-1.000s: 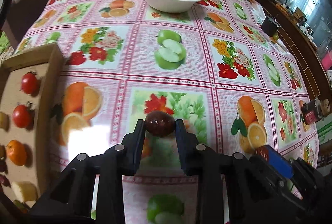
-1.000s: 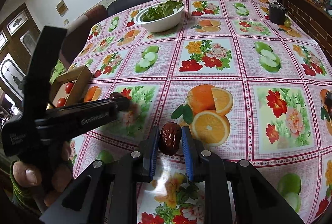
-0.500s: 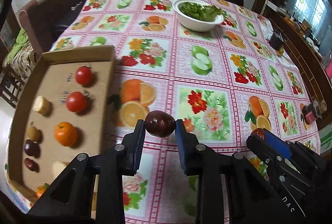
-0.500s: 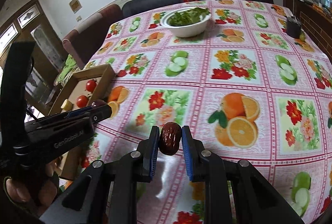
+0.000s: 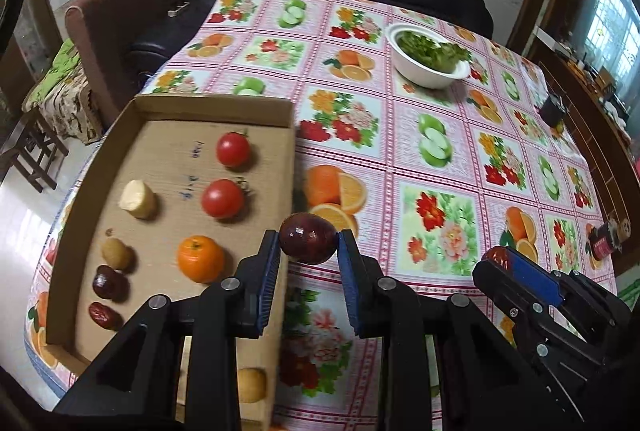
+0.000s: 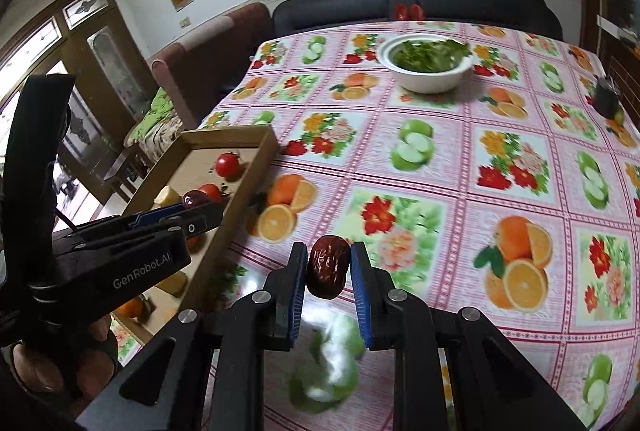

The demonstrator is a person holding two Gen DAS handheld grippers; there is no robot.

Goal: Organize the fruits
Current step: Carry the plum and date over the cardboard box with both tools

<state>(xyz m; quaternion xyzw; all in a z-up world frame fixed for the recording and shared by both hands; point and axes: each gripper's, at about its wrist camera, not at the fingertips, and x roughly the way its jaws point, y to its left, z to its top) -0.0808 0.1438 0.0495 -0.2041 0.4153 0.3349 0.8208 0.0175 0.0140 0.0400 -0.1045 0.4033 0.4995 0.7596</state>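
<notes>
Gripping one fruit apiece, two handheld claws are hanging over a fruit-print tablecloth (image 5: 440, 135). Nearest the lens in the left wrist view, the left gripper (image 5: 308, 249) is pinching a smooth dark-red fruit (image 5: 308, 238) between its blue pads, right above the near wall of a cardboard tray (image 5: 212, 102). At about 4 o'clock of it, the right gripper (image 6: 329, 263) is clamping a wrinkled red date (image 6: 328, 266) over the cloth, just beside the tray and not yet over it.

Beyond the left claw, at 9 to 11 o'clock, the tray is already holding two tomatoes (image 5: 233, 149), an orange (image 5: 200, 258), a pale peeled chunk (image 5: 137, 199), a small tan fruit (image 5: 116, 253) and two dark dates (image 5: 105, 314) in loose rows by kind. Farther off, at 1 o'clock, a white bowl (image 5: 428, 76) of greens is sitting well apart.

By the look of it, sorting is well along: most fruit is lying in the tray, no real fruit shows loose on the cloth, and only these two carried pieces are waiting to be set down, probably beside the dates.
</notes>
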